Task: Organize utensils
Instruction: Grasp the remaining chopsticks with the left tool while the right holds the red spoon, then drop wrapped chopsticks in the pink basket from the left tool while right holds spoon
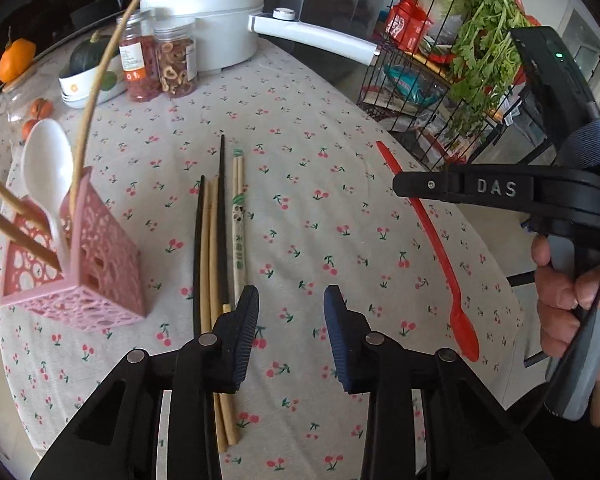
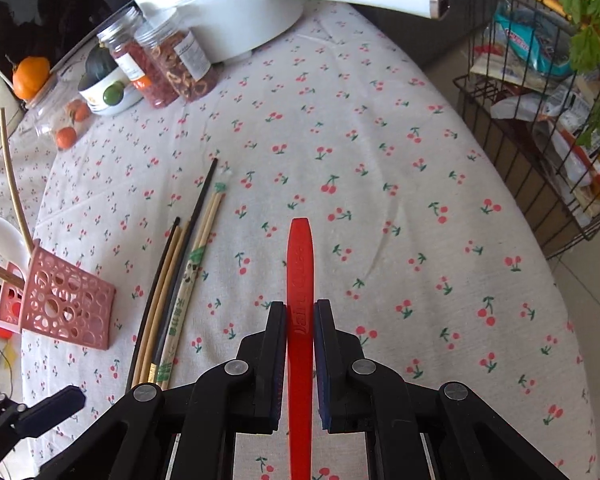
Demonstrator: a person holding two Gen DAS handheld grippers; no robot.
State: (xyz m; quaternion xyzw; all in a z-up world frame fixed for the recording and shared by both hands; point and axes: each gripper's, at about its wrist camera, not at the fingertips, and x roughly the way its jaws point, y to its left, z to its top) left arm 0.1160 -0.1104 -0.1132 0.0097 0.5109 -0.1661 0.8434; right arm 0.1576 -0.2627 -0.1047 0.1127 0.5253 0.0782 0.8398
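Two grippers: both over the cherry-print tablecloth [image 1: 300, 128], pointing steeply down.
Right gripper [image 2: 300, 364]: clamped tight on the handle of the long red plastic spoon [image 2: 300, 280], flat handle end sticking out past the fingertips.
Red spoon in the left view: slanting above the cloth at right, bowl end [image 1: 466, 330] nearest the camera; whether touching the cloth, cannot tell.
Left gripper [image 1: 290, 334]: jaws parted with nothing between, bare cloth showing in the gap.
Loose chopsticks [image 1: 220, 248]: bundle of black, pale bamboo and paper-sleeved pairs lying side by side on the cloth, just left of the left gripper; near ends hidden under its left finger.
Pink perforated plastic utensil holder [image 1: 100, 264]: left of the bundle, leaning; white plastic spoon [image 1: 46, 160] and bamboo chopsticks already standing in it.
Behind: white lidded pot with long handle [image 1: 220, 8], two clear jars of dried fruit [image 1: 160, 60], green squash, small oranges.
Right of the table: black wire basket [image 1: 440, 92] of leafy greens and packets, cut off by the frame.
Person's hand [image 1: 572, 304]: gripping the right tool's handle, partly out of frame.
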